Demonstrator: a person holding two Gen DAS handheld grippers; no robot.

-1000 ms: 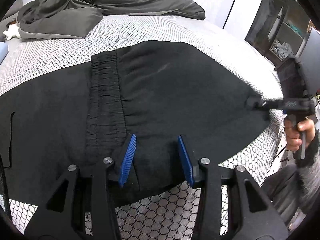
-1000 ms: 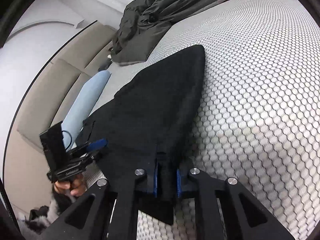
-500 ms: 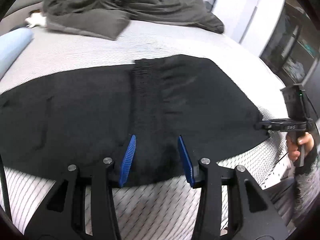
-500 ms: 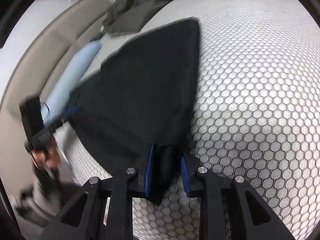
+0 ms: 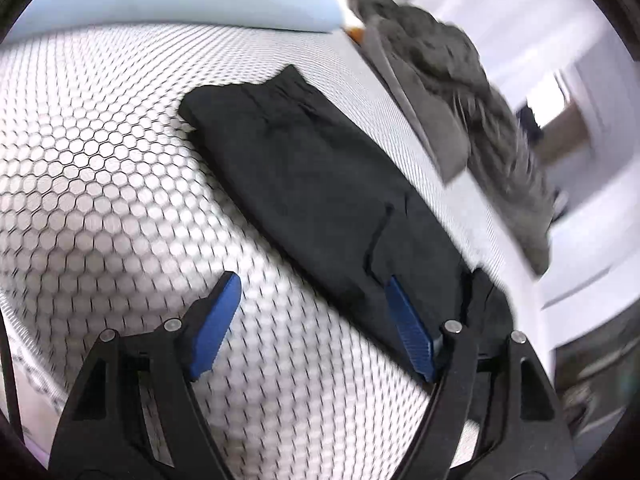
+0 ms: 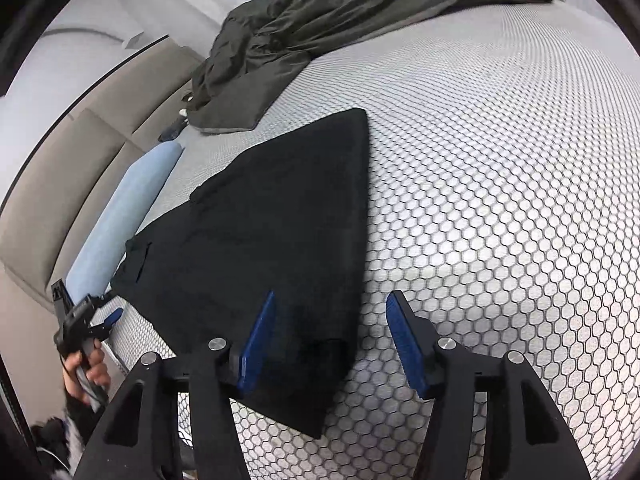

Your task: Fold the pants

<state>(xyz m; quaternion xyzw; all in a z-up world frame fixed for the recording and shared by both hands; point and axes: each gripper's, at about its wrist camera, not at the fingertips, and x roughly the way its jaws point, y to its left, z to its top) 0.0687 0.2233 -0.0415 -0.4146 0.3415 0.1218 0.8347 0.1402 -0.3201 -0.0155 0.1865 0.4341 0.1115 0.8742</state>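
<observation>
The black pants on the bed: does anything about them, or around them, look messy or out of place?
The pants lie flat in a tidy fold on the honeycomb-patterned mattress. The one untidy thing is the dark grey blanket, crumpled in a heap at the far end, clear of the pants.

Illumination is even and diffuse; no glare. Both fisheye views bow strongly toward a dark circular rim. The left wrist view is motion-smeared, worst around the grey duvet (image 5: 472, 120). The right wrist view is sharp; soft shadow lies along the black pants (image 6: 280, 232) nearest the lens.
</observation>
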